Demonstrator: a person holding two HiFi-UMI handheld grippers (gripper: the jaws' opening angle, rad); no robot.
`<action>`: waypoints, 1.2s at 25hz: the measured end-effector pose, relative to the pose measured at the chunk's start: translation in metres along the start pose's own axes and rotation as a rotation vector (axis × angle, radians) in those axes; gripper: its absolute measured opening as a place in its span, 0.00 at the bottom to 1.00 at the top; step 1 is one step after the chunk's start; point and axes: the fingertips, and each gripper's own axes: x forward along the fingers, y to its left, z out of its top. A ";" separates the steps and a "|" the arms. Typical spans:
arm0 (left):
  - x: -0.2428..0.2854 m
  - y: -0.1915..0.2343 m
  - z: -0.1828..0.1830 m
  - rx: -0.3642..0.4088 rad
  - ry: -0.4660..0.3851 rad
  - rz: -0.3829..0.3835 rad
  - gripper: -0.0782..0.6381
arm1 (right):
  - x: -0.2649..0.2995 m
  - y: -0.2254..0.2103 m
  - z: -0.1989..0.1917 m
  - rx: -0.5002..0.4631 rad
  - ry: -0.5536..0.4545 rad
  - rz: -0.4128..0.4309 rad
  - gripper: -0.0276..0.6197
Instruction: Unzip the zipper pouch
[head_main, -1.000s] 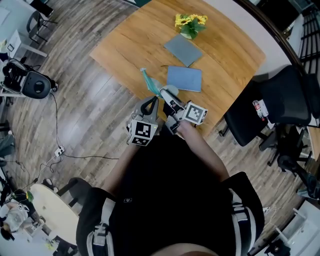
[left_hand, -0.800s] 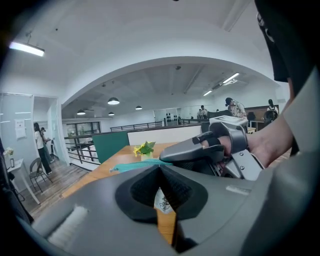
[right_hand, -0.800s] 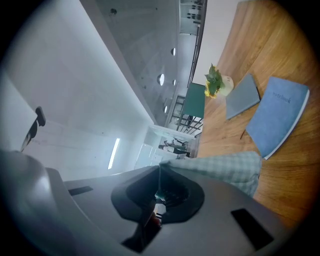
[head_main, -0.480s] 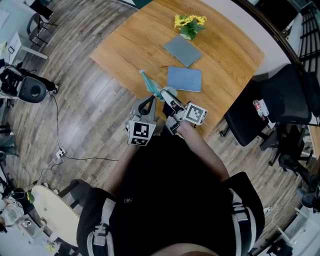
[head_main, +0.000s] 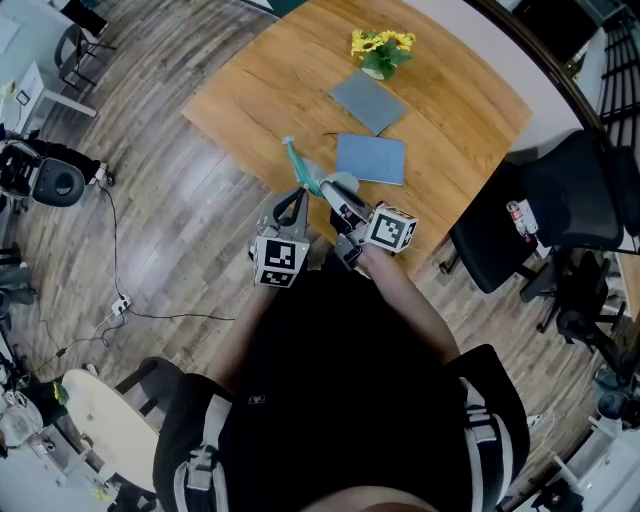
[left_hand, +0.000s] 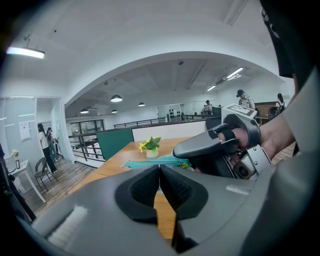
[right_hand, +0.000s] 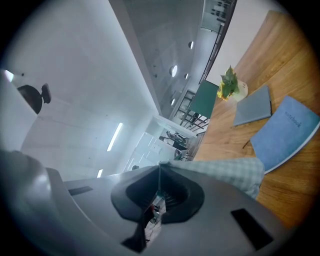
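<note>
**Pouch held between two grippers**

The left gripper (head_main: 296, 200) has its fingers closed at the teal edge of the zipper pouch (head_main: 298, 168), which is in the air over the near edge of the desk (head_main: 270, 80). The right gripper (head_main: 336, 198) pinches its checked cloth.

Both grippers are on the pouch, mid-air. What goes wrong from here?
1. Slip: the left gripper and right gripper each pinch the pouch only at the jaw tips, on thin fabric, and the left jaws have just eased open slightly. A hard pull may tear it free.
2. Drop: in the head view the pouch hangs unsupported by the table edge. If released, it may land on the floor.
</note>
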 end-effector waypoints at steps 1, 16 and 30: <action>0.000 0.000 0.000 -0.001 0.000 0.000 0.12 | 0.000 0.001 0.000 -0.004 0.002 0.001 0.06; 0.008 -0.001 -0.006 -0.009 0.024 0.000 0.12 | -0.006 -0.005 -0.002 -0.030 0.032 -0.016 0.06; 0.016 -0.001 -0.012 -0.010 0.039 0.007 0.12 | -0.009 -0.014 -0.001 -0.020 0.047 -0.025 0.06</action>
